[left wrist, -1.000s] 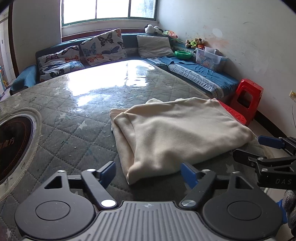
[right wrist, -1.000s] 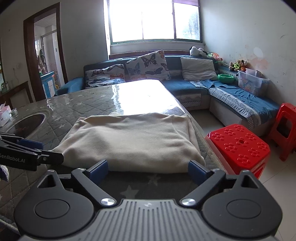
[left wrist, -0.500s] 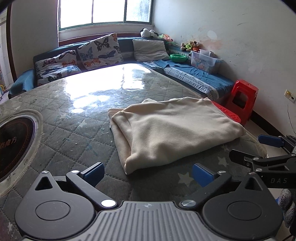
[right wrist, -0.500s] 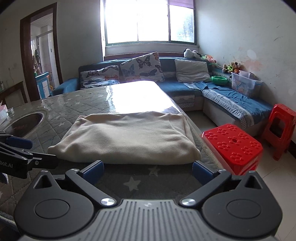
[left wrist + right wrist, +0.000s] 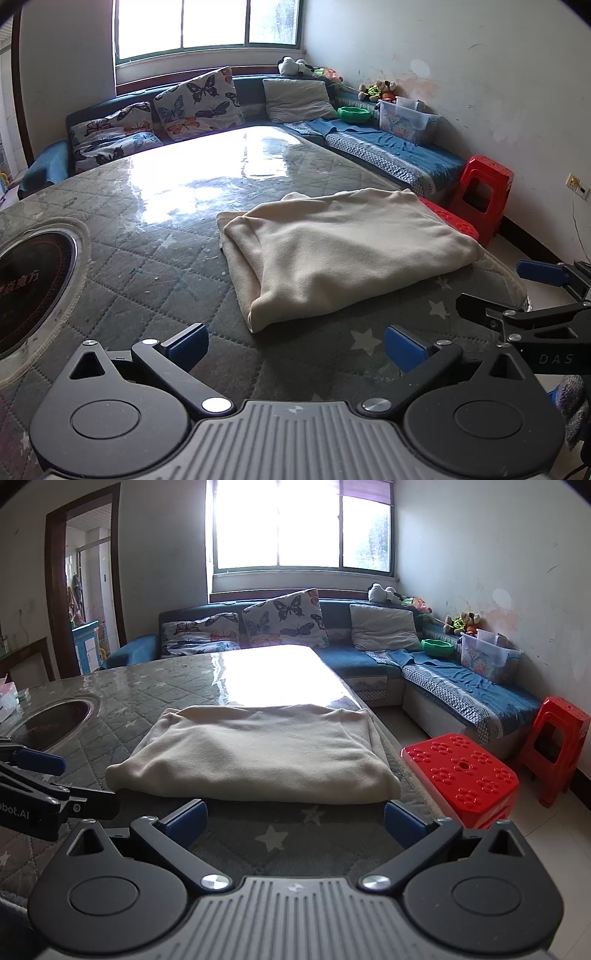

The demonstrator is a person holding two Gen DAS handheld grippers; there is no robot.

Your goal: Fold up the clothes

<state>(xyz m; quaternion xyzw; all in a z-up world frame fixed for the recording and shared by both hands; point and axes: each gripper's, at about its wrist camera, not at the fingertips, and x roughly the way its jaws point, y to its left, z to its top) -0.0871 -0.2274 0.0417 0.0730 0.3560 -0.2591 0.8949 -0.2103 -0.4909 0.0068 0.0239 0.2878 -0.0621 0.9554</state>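
A cream garment (image 5: 343,254) lies folded into a thick rectangle on the quilted grey table (image 5: 155,266), near its right edge. It also shows in the right wrist view (image 5: 255,753). My left gripper (image 5: 295,345) is open and empty, a short way in front of the garment's near corner. My right gripper (image 5: 293,821) is open and empty, just in front of the garment's near folded edge. The right gripper also shows at the right of the left wrist view (image 5: 517,291), and the left gripper shows at the left of the right wrist view (image 5: 48,779).
A round cooktop (image 5: 33,280) is set into the table at the left. Red plastic stools (image 5: 461,775) (image 5: 557,742) stand on the floor right of the table. A blue corner sofa (image 5: 461,690) with cushions and a storage box runs along the back and right walls.
Both grippers have drawn back from the folded garment and opened wider. The garment has not moved.
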